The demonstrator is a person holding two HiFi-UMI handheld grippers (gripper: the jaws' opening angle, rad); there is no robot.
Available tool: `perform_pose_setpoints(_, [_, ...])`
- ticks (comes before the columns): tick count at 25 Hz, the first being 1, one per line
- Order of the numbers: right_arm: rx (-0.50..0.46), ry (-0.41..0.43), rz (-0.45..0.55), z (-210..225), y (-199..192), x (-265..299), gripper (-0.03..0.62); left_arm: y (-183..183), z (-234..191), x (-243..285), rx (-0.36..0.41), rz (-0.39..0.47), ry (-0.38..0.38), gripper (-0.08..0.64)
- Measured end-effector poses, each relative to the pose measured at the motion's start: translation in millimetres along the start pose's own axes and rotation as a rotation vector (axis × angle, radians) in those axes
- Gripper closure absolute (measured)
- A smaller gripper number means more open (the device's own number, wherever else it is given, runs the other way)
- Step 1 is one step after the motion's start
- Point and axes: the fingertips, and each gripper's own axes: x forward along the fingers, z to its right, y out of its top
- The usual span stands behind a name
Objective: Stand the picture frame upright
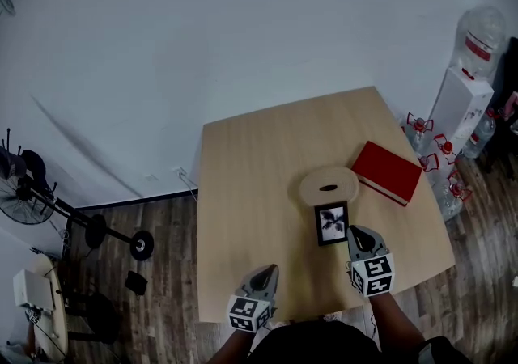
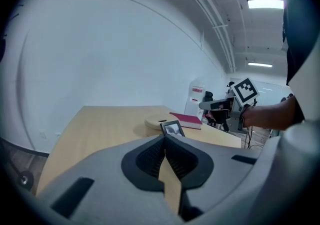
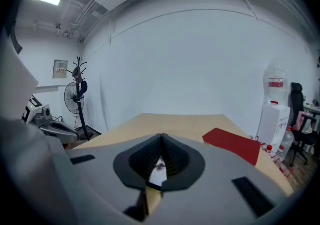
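Picture frame point(image 1: 333, 223) sits on the light wooden tabletop point(image 1: 251, 192), toward the near right part, just in front of a round wooden board point(image 1: 329, 186) with a slot in its middle. In the left gripper view the frame point(image 2: 172, 128) stands on its lower edge and leans back a little, its dark border around a black-and-white print that faces the person. A red book point(image 1: 392, 171) lies flat to the right of the board, apart from the frame.

The right gripper point(image 1: 360, 233) is just beside the frame's near right corner. Its jaws are pressed together at the tips with nothing gripped between them. In its own view point(image 3: 161, 137) a bit of the print shows through the gap below the closed tips. From the left gripper view it is raised above the tabletop, so I cannot tell whether it touches the frame.

The left gripper point(image 1: 266, 272) is at the near edge of the tabletop, well left of the frame. Its jaws point(image 2: 164, 137) are closed tip to tip and hold nothing.
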Motion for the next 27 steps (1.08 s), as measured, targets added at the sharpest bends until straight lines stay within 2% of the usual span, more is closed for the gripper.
perform_pose_setpoints(5, [-0.080,-0.006,0.038,-13.5,12.9,-16.3,0.583,7.0,2.9,3.2,0.002,0.018,-0.019,0.560])
perform_pose_setpoints(13, [-0.126,-0.002,0.105,-24.4,35.3,-35.5,0.583,11.3,16.8,10.5,0.001,0.033,-0.057,0.560])
perform_pose_setpoints(20, [-0.176,-0.058,0.100,-24.2,37.3,-40.0,0.583,17.8,27.1,14.5,0.013,0.046,-0.088,0.560])
perform_pose_setpoints(27, [-0.210,-0.073,0.092,-16.6,36.4,-46.0,0.583,14.9,23.4,11.3,0.014,0.040,-0.075,0.560])
